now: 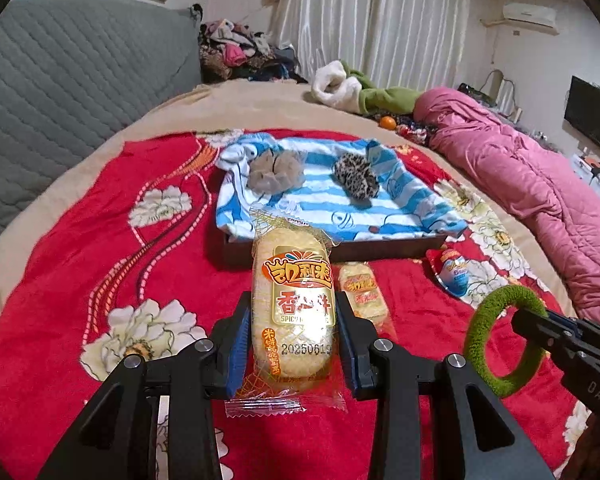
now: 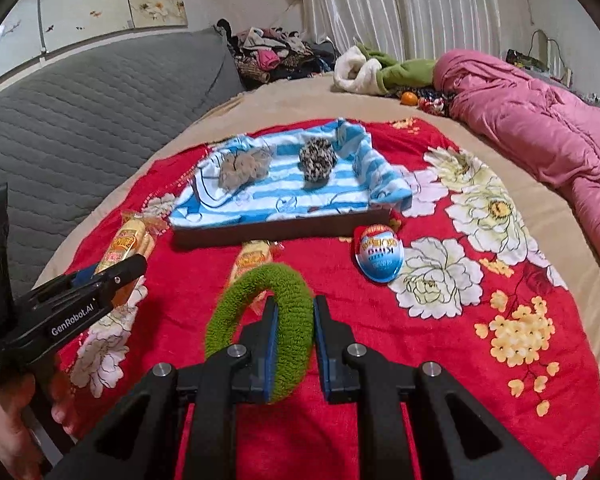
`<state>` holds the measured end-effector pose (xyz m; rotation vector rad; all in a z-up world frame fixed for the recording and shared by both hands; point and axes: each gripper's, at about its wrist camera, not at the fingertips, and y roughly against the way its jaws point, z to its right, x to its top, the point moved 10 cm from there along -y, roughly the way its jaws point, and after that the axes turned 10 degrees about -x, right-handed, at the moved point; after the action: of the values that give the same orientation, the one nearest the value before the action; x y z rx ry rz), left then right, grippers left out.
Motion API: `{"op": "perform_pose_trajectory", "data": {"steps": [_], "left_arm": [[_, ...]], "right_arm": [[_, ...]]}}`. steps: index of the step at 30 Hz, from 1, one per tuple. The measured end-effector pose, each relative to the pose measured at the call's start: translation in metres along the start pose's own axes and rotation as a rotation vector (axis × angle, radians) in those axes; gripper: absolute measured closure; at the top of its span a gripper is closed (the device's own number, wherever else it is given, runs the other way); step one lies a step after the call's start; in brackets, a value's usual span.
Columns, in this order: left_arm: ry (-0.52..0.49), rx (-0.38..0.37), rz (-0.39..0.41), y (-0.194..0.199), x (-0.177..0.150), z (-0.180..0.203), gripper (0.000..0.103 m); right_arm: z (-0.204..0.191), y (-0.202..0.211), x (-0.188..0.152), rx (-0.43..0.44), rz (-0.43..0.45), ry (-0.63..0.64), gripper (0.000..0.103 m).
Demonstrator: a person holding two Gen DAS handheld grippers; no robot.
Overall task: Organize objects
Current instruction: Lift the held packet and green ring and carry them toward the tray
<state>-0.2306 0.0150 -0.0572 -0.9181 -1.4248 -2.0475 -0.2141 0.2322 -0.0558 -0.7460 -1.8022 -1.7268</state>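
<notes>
1. Bed covered by a red blanket (image 1: 80, 240) with white flowers; a grey quilted headboard (image 1: 60, 92) stands to the left and a pink duvet (image 1: 520, 160) lies along the right.
2. The left gripper (image 1: 294, 340) is clamped on a rice cracker pack (image 1: 292, 312), its blue pads pressing the pack's two long sides. The pack points away from the camera and is off the blanket.
3. The right gripper (image 2: 294, 344) is closed on a green hair tie (image 2: 260, 328). One side of the fuzzy ring sits between the pads; the rest loops up and to the left, clear of the blanket.
4. From the left wrist view the tie (image 1: 504, 340) hangs at the tip of the right gripper (image 1: 536, 326), well right of the pack.
5. A dark tray (image 2: 280, 228) lies farther back, lined with a blue-and-white striped cloth (image 2: 284, 196).
6. On the cloth sit a beige scrunchie (image 2: 244, 168) to the left and a leopard scrunchie (image 2: 318, 158) to the right, apart from each other.
7. A second cracker pack (image 2: 254, 258) lies on the blanket just before the tray's front wall.
8. An egg-shaped sweet (image 2: 380, 254) in blue, white and red lies right of that, near the tray's front right corner.
9. From the right wrist view the left gripper (image 2: 112, 276) shows at the left, with the held pack (image 2: 128, 240) beyond it and a hand (image 2: 8, 432) beneath.
</notes>
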Motion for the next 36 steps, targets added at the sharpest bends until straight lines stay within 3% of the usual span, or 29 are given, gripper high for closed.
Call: {"op": "perform_pose_trajectory", "data": {"steps": [17, 36], "left_arm": [[-0.045, 0.017, 0.076, 0.039, 0.037, 0.016, 0.064], [-0.079, 0.024, 0.109, 0.04, 0.074, 0.025, 0.064]], "right_arm": [[-0.01, 0.041, 0.037, 0.001, 0.102, 0.014, 0.086], [-0.019, 0.057, 0.096, 0.001, 0.191, 0.022, 0.086]]}}
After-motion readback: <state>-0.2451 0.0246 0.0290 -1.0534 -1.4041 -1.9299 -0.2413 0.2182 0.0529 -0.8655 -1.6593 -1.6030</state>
